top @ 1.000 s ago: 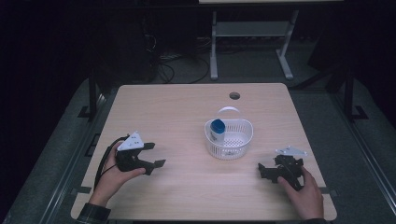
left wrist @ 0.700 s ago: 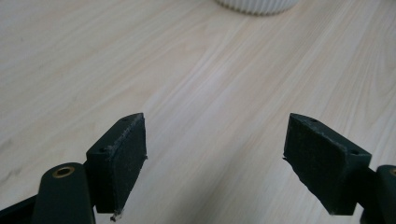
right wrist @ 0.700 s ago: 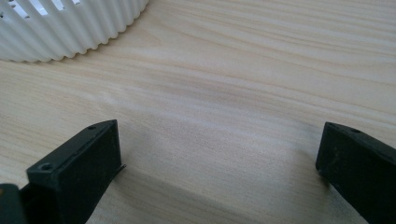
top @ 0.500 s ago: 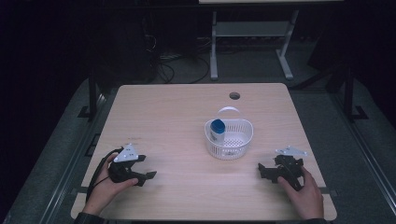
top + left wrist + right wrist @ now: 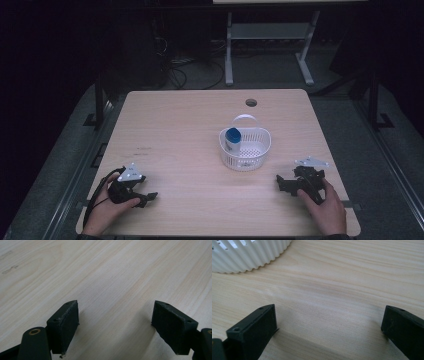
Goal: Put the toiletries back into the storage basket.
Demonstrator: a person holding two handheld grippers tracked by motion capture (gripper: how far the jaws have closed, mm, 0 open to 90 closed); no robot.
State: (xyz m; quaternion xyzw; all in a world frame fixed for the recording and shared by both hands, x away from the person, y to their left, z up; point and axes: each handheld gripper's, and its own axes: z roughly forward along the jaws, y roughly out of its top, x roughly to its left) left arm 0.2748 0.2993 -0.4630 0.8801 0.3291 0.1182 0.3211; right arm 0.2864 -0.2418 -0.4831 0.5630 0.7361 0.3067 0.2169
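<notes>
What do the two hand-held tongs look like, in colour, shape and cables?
Both are black. The left tongs and right tongs each carry a grey three-cornered plate on top. A black cable loops from the left one. Their jaws are flat, rectangular black blocks with small holes.

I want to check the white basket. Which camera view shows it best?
The high view: the whole white basket, with its handle and a blue-capped bottle inside. The right gripper view catches just a piece of its ribbed wall.
</notes>
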